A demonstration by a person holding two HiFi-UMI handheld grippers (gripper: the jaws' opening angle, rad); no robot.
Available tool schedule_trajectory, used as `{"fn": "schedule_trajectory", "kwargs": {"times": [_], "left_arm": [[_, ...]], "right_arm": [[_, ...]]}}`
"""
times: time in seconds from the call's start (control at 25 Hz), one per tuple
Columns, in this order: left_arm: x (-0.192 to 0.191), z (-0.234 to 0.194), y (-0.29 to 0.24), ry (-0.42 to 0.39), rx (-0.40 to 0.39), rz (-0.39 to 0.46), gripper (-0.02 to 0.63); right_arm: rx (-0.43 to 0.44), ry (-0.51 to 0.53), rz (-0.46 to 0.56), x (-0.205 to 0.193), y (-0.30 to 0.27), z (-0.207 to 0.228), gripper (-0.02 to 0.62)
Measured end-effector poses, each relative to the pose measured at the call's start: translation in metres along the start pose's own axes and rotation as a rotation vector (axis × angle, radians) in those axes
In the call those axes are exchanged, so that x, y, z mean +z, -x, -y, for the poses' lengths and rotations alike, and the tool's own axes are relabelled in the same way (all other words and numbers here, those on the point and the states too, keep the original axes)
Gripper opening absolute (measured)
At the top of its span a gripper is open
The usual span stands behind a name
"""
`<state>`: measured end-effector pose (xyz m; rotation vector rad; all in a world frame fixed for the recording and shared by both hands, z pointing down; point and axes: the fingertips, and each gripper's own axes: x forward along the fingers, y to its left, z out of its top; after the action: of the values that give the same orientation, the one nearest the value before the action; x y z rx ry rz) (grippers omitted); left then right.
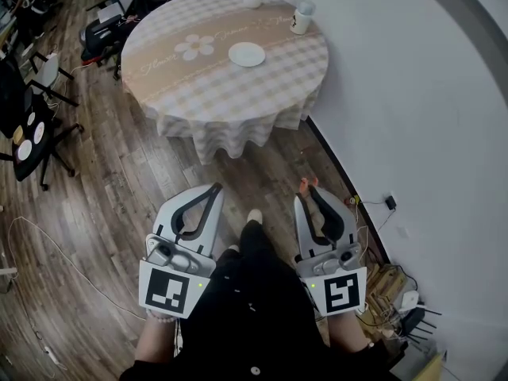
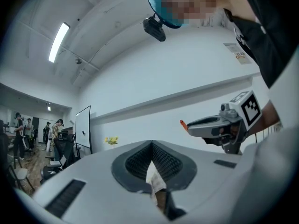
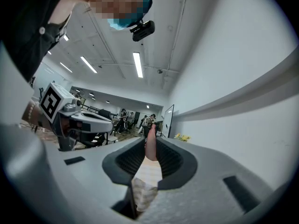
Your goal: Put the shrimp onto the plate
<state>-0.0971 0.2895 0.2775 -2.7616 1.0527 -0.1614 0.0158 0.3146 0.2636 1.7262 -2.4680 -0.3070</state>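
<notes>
Mid-carry, seemingly: right hand-held gripper (image 1: 310, 190) clamped on shrimp (image 3: 150, 143); left hand-held gripper (image 1: 214, 189) closed, empty. Next: approach worktop (image 1: 198, 86), lower over plate (image 1: 247, 54), release.

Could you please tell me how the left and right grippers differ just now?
The white right gripper is shut on a pink-orange shrimp; the white left gripper is shut on nothing. The shrimp pokes past the right gripper's tips; the left gripper's tips are bare. Both are held low, far from the round checked table.
</notes>
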Motion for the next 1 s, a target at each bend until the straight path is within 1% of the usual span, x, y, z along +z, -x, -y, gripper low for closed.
{"fn": "schedule_trajectory", "kwargs": {"times": [0.24,0.44,0.64,1.0], "left_arm": [[-0.007,-0.004,-0.012,-0.006,0.007,-0.017,0.0],[-0.008,-0.011,-0.028,-0.008,0.018,-0.017,0.0],[-0.011,-0.019,-0.048,-0.027,0.024,-0.029,0.0],[-0.014,-0.04,-0.086,-0.013,0.075,-0.044,0.0]], "right_arm": [[-0.005,-0.02,0.003,-0.009,-0.011,0.012,0.057],[0.001,-0.009,0.021,-0.013,-0.026,0.026,0.057],[0.027,-0.03,0.003,-0.023,-0.045,0.037,0.057],[0.072,-0.036,0.008,-0.035,-0.083,0.065,0.057]]}}
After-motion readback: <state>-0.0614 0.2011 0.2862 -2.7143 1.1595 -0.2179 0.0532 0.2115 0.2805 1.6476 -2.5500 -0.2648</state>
